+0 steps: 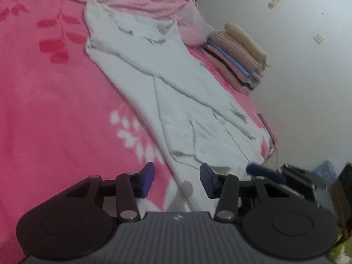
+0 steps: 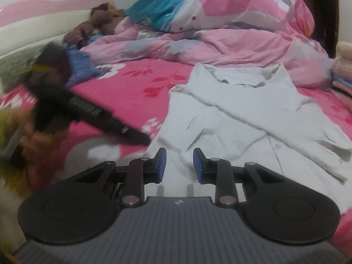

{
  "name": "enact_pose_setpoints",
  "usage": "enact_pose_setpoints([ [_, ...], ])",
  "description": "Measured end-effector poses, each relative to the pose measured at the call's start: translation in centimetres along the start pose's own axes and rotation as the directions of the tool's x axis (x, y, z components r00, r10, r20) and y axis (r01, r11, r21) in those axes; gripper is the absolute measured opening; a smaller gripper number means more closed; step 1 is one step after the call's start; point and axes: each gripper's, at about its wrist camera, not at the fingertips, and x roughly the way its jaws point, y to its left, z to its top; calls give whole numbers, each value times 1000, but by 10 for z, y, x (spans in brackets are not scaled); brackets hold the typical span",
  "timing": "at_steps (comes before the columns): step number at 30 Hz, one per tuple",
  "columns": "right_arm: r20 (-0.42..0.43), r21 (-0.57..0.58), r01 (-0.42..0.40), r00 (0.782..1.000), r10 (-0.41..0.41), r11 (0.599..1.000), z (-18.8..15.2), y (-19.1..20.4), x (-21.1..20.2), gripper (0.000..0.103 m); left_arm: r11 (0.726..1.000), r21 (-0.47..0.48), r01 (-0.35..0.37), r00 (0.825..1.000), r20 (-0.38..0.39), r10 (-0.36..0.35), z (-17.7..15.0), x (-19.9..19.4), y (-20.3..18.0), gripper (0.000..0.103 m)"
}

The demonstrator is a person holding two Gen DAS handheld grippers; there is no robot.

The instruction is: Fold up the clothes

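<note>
L gripper (image 1: pixel 177 180) hovered w/ jaws apart, empty, at the near edge of the bed (image 1: pixel 55 92). White shirt (image 1: pixel 176 92) lay part-folded, sleeves crossed, toward the bed's right edge. R gripper (image 2: pixel 179 165) also gaped, empty, over the hem. Risk: pinching one layer only would drag the folds apart.

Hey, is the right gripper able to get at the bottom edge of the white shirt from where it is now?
Probably yes: the right gripper is open just over the white shirt, nothing between.
</note>
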Motion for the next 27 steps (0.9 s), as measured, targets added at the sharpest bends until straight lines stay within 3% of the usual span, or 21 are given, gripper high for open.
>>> enact_pose_setpoints([
  [4,-18,-84,-13,1000,12,996,-17,24,-10,41,1000,-16,-2,999,-32,2,-5,5,-4,35],
  [7,-24,-145,-14,1000,11,989,-25,40,-7,49,999,-43,-9,999,-44,7,-7,7,-4,12],
  [8,-24,-169,-11,1000,7,986,-26,45,-5,52,998,-61,-3,999,-52,0,-7,9,-2,10],
  [11,-20,-245,10,1000,-16,969,-30,59,3,57,994,-109,21,997,-71,-29,-8,11,1,9],
  [18,-42,-363,84,993,-107,928,-32,71,26,55,971,-205,121,989,-60,-135,-10,12,9,9],
  [21,-47,-353,100,991,-125,930,-31,69,31,44,958,-237,161,983,-49,-177,-12,13,12,9],
  [23,-48,-336,106,990,-130,936,-30,67,32,18,949,-255,186,978,-41,-202,-12,14,14,9],
  [24,-46,-326,113,990,-135,939,-29,65,32,12,947,-256,194,977,-34,-209,-12,13,15,9],
  [25,-44,-314,123,989,-144,941,-28,63,32,8,946,-256,202,976,-25,-215,-11,12,15,14],
  [27,-37,-289,131,988,-148,948,-27,59,30,5,943,-254,215,975,7,-221,-10,8,17,34],
])
